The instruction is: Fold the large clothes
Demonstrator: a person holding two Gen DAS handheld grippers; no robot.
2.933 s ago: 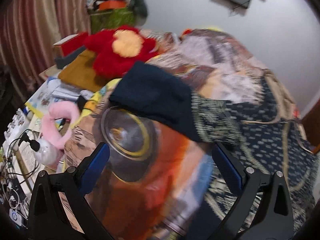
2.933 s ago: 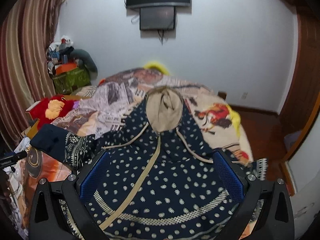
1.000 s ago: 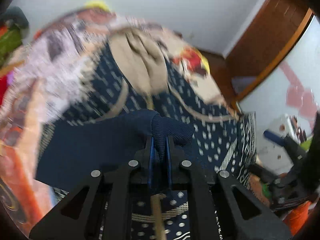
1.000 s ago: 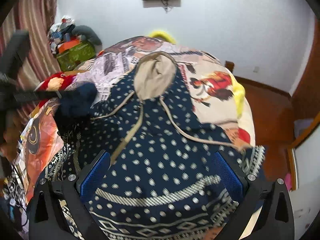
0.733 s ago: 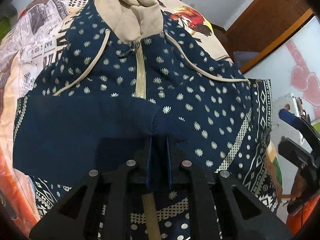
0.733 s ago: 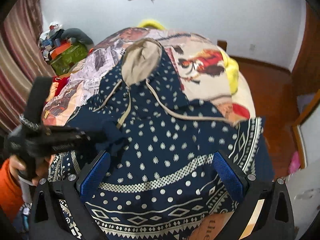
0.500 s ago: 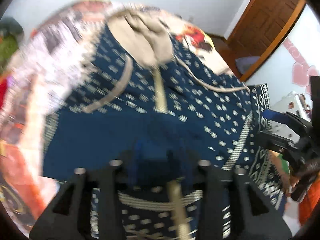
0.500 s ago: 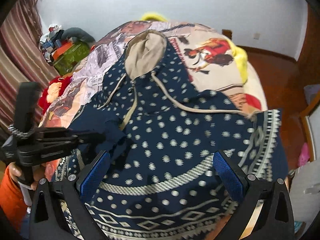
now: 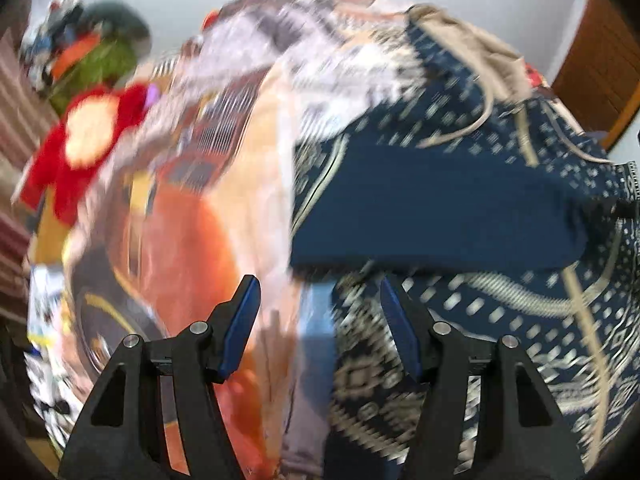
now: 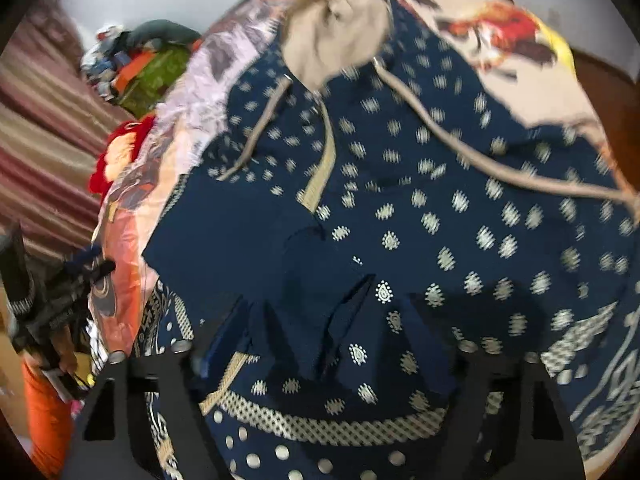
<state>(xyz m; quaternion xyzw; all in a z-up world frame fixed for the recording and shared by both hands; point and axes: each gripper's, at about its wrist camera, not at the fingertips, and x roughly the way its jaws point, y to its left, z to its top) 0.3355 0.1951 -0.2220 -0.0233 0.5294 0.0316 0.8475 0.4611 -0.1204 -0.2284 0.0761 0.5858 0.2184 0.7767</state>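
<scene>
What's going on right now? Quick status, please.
Left gripper opening, nothing between its jaws. Right gripper closing around bunched fabric of the hoodie. Sleeve folded across the hoodie's front. Nothing in the way.

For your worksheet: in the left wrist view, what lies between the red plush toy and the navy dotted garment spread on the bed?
In the left wrist view, only the printed bedspread lies between the red plush toy and the navy dotted garment; blur hides any small item.
</scene>
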